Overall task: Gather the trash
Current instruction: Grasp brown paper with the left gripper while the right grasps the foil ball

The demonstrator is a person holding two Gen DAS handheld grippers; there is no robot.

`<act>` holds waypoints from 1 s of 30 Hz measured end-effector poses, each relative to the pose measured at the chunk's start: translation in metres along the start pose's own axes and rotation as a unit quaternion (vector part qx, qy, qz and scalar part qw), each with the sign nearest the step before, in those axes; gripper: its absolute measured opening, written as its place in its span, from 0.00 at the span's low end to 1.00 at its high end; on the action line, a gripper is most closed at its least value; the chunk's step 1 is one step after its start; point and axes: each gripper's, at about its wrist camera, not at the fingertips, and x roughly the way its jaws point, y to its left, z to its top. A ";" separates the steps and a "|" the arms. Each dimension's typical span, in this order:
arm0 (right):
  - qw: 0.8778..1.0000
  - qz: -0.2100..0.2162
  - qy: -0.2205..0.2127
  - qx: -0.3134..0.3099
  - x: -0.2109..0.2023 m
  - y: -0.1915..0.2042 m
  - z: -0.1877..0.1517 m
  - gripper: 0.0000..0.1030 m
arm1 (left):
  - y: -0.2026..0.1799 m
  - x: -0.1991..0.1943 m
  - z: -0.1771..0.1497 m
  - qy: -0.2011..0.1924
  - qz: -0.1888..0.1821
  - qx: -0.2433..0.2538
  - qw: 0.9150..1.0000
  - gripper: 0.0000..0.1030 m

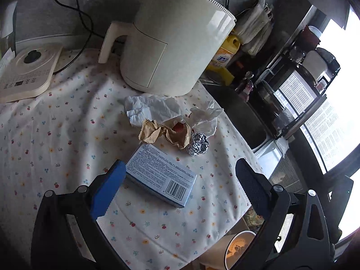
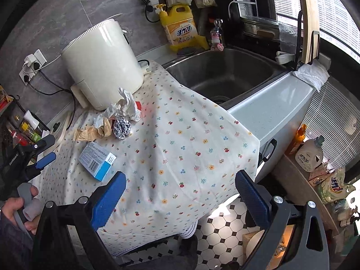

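While both jaws are spread wide and nothing is held, the left gripper (image 1: 180, 184) is poised over one blue box (image 1: 160, 177) on the floral cloth (image 1: 67, 135). Beyond it, one foil ball (image 1: 198, 145), two brown paper wads (image 1: 165, 133) and two white tissues (image 1: 153, 109) are clustered; the right gripper (image 2: 180, 195) is held wide apart, empty, near the cloth's edge.

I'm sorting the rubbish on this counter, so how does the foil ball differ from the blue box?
The foil ball is silver, crumpled and roundish; the blue box is flat, rectangular and intact, with printed text and a barcode. The foil ball touches the brown paper pile; the blue box lies apart, nearer the left gripper. Both rest on the floral cloth.
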 end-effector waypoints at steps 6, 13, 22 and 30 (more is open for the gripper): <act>1.000 -0.013 -0.003 0.002 0.013 0.018 0.010 0.92 | 0.016 0.030 0.024 0.016 -0.013 0.004 1.000 0.86; 1.000 -0.026 0.000 0.012 0.029 0.030 0.016 0.92 | 0.027 0.078 0.036 0.060 0.002 0.012 0.998 0.59; 0.999 -0.009 0.023 -0.022 0.065 0.066 0.030 0.92 | 0.044 0.070 0.043 0.050 -0.008 0.028 0.998 0.08; 0.996 0.021 0.044 -0.078 0.107 0.109 0.043 0.92 | 0.085 0.024 0.045 0.007 0.013 -0.005 1.000 0.08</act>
